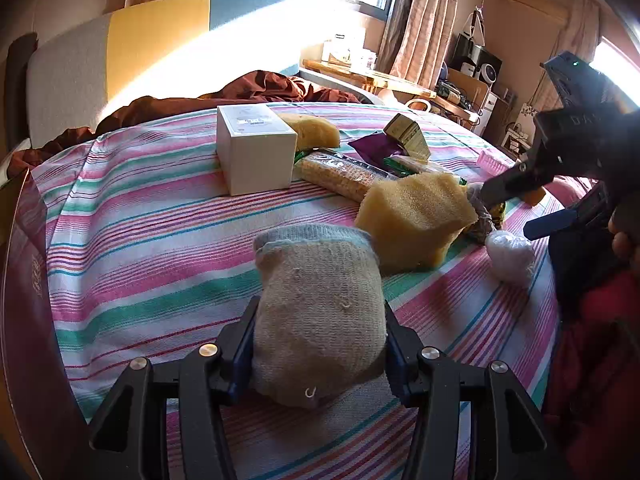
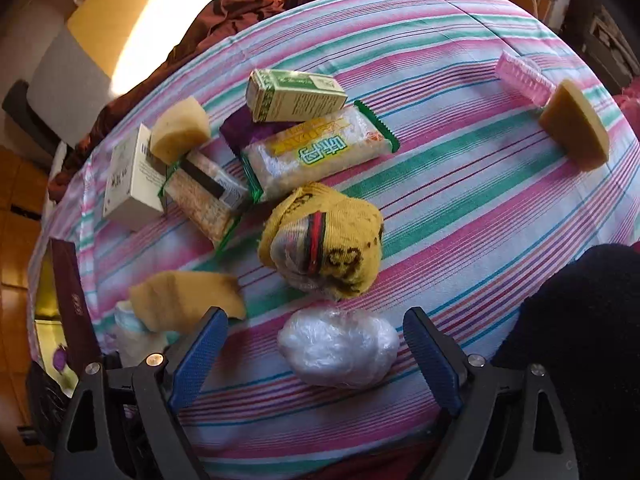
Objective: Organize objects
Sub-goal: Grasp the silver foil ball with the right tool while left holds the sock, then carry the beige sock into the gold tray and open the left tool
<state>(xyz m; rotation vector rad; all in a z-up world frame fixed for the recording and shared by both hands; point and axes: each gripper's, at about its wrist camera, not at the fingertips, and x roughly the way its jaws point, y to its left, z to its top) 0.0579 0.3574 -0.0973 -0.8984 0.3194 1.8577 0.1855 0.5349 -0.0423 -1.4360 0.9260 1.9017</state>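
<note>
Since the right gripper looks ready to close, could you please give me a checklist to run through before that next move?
1. Left gripper holds the rolled grey sock: ok.
2. Right gripper jaws open: ok.
3. White plastic bundle lies between the right jaws: ok.
4. Blue pads apart from the bundle: ok.
5. Yellow sock bundle outside the jaws: ok.
6. Bundle centred front to back in the grip: cannot tell.

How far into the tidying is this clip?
Early, it seems: nothing looks sorted yet. The left gripper has its jaws clamped on a rolled grey sock. The right gripper hangs open around a white plastic-wrapped bundle. Sponges, snack packets and boxes lie scattered on the striped sheet.
</note>
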